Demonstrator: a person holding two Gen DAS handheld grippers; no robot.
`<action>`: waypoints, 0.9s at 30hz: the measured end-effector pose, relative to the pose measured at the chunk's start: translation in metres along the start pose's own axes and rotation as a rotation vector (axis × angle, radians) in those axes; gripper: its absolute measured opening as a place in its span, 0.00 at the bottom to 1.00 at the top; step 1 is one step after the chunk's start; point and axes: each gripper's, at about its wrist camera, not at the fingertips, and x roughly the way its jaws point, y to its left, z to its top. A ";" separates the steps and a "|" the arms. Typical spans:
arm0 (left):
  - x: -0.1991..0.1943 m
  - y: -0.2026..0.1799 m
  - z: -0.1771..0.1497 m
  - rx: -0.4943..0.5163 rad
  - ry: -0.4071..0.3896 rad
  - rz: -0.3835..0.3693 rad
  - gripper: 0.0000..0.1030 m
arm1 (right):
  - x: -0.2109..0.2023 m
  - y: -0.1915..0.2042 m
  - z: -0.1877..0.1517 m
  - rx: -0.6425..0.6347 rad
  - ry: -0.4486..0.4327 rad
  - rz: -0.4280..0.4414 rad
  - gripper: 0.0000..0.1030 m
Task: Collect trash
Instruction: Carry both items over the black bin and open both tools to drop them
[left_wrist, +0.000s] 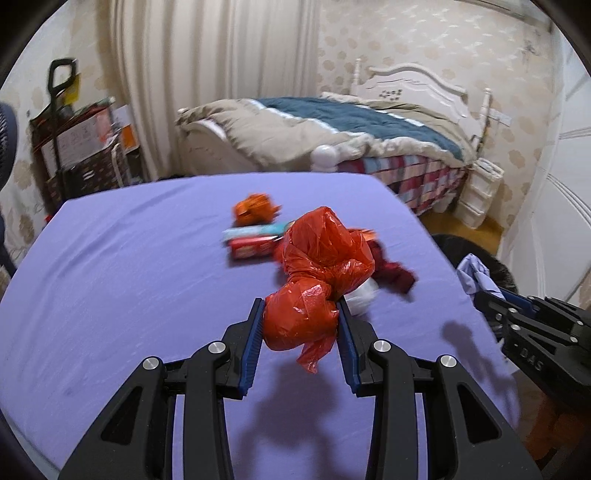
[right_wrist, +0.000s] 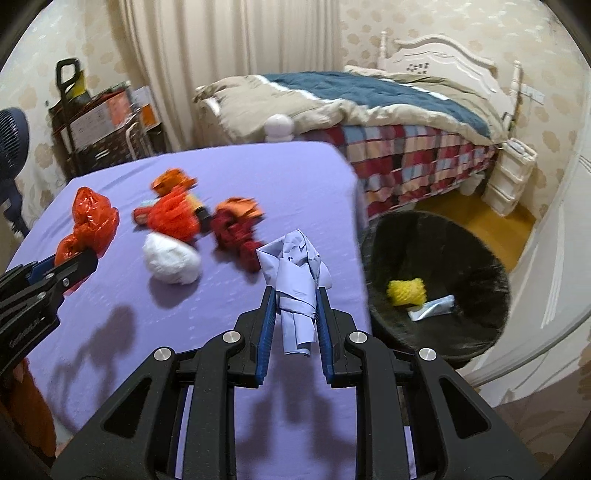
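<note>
A purple-covered desk (right_wrist: 221, 177) fills both wrist views, with a black bin (right_wrist: 436, 258) on the floor at its 3 o'clock edge, placed to receive scraps. Unsorted wrappers (right_wrist: 173, 210) wait mid-desk. The left tongs (left_wrist: 301, 321) clamp a crumpled red plastic bag (left_wrist: 317, 266), lifted clear. The right tongs (right_wrist: 295, 302) pinch a wad of pale blue paper (right_wrist: 295, 266), likely bound for the bin.

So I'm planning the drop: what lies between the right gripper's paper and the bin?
Only the bare purple table edge, seen in the right wrist view; the blue paper is near the black bin.
</note>
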 end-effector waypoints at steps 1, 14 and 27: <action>0.002 -0.008 0.003 0.010 -0.005 -0.015 0.36 | -0.001 -0.005 0.001 0.008 -0.005 -0.010 0.20; 0.039 -0.097 0.037 0.133 -0.041 -0.123 0.36 | 0.006 -0.089 0.018 0.123 -0.048 -0.150 0.20; 0.089 -0.157 0.049 0.200 0.010 -0.152 0.36 | 0.030 -0.143 0.022 0.188 -0.031 -0.226 0.20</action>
